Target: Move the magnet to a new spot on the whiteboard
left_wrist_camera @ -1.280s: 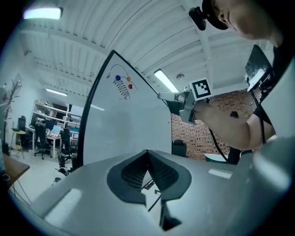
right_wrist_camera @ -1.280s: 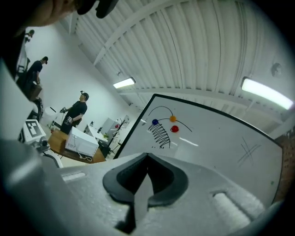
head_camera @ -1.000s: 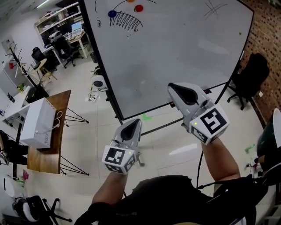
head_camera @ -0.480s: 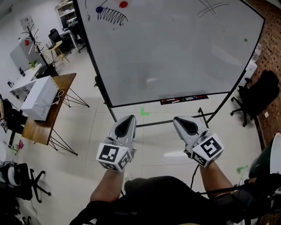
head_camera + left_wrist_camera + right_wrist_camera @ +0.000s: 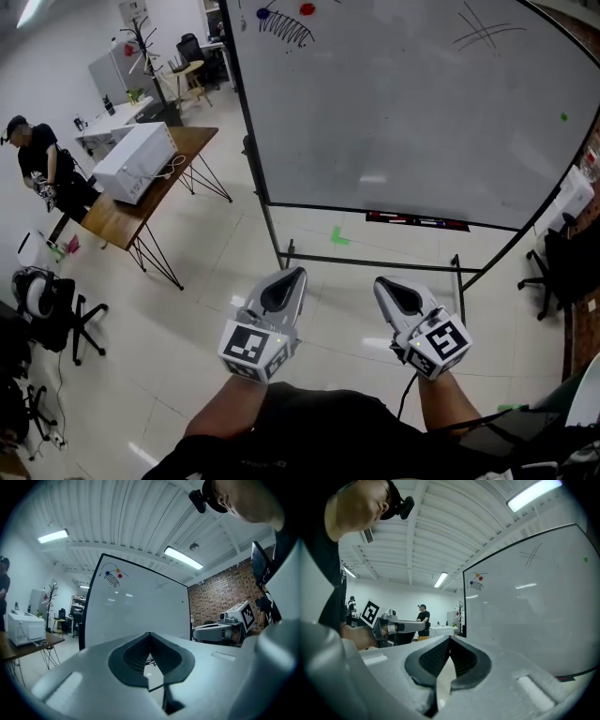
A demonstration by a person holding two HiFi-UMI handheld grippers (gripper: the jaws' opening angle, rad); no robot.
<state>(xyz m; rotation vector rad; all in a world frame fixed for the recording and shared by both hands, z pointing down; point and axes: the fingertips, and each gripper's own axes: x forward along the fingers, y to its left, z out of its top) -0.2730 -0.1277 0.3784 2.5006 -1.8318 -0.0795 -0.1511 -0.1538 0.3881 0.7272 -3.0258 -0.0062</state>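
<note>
**A:** Where's the magnet?

**B:** High on the whiteboard [image 5: 422,103], in its top corner beside a scribble. There's a blue magnet [image 5: 265,13] and a red magnet [image 5: 307,8], both far ahead of and above the two grippers, more to the left gripper's side. A green dot [image 5: 563,117] sits well off on the right gripper's side. I can't tell whether it's a magnet.

**A:** And the grippers?

**B:** The left gripper [image 5: 298,273] and right gripper [image 5: 381,282] hang low, side by side and close to the body. Each has its jaws pressed together on nothing.

**A:** So the reach hasn't begun. How should it go?

**B:** I'd step closer and raise one gripper, spreading its jaws before it arrives. Then straddle the magnet's rim squarely, so it lifts off instead of skidding.
</note>
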